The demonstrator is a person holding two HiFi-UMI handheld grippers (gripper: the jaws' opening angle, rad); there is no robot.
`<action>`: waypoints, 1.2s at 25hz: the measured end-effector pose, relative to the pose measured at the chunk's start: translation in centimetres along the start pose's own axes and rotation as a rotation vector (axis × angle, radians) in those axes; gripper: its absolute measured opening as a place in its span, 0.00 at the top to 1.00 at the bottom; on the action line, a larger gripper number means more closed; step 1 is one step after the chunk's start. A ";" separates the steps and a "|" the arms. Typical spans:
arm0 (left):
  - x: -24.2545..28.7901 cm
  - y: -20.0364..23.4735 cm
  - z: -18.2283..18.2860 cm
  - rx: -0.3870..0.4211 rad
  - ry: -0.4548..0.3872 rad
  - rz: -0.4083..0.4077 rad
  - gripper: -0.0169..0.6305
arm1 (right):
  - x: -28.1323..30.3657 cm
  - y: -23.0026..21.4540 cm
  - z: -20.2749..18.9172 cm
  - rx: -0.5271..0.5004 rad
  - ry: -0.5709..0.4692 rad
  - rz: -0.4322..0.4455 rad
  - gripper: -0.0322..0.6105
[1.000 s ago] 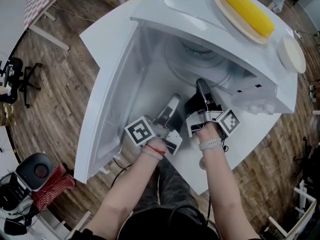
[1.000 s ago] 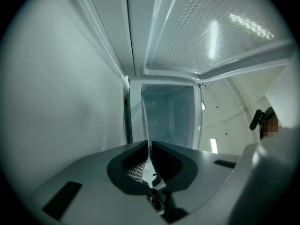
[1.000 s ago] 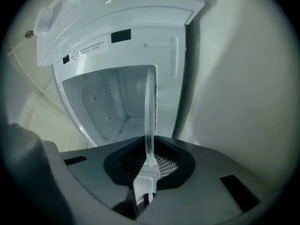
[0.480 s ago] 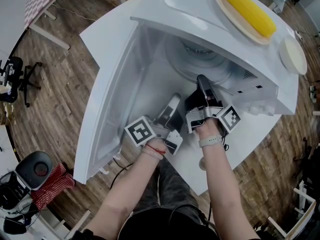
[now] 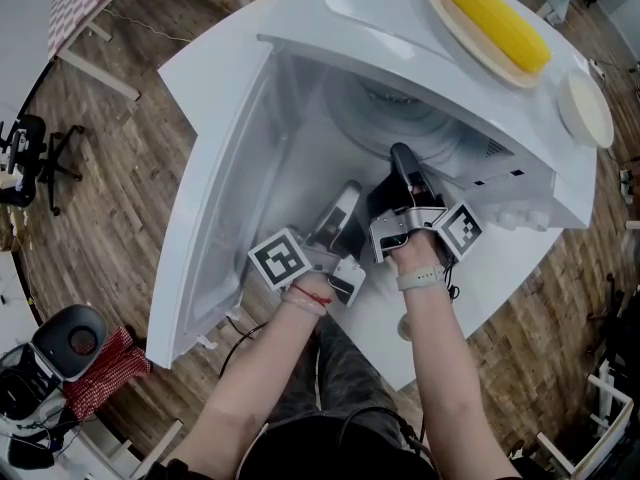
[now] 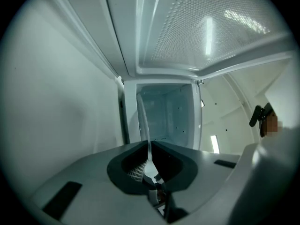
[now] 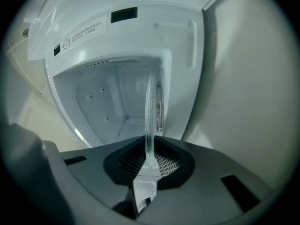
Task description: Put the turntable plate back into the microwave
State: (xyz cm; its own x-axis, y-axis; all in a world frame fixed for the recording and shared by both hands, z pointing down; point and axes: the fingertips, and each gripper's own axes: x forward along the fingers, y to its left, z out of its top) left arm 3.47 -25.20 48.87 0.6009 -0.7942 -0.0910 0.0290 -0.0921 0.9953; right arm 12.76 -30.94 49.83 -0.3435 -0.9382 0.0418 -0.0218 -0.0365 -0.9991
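Insertion step, in progress. You are holding the glass turntable plate partly inside the microwave, with its near rim at the mouth of the cavity. The left gripper and right gripper are reaching in side by side. Each is pinching the plate's rim, jaws closed on the glass.

- Next move, as I judge it: lowering the plate level onto the centre of the microwave's floor, then easing both grips off and backing out. No view is showing whether it is seated.
- The head view is giving the plate as a broad disc, the door hanging open at the microwave's left, and a corn cob on top of the microwave.
- The gripper views are giving the plate edge-on, a thin glass line running from the clamped jaws into the cavity.
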 end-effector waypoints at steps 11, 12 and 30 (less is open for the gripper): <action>-0.6 0.1 -0.5 -0.026 -0.011 -0.002 0.93 | 0.4 -2.6 0.3 0.048 0.002 -0.090 0.86; -0.6 0.1 -0.6 -0.028 -0.012 -0.002 0.93 | 0.5 -2.3 0.4 0.050 -0.002 -0.088 0.86; -0.8 -0.2 -0.4 -0.042 -0.013 -0.010 0.93 | 0.8 1.6 0.0 0.007 -0.015 -0.072 0.86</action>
State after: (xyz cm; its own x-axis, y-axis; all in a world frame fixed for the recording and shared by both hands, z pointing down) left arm 3.35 -24.31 48.75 0.5903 -0.8008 -0.1012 0.0688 -0.0750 0.9948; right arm 12.43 -31.79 48.31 -0.3273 -0.9381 0.1133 -0.0391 -0.1063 -0.9936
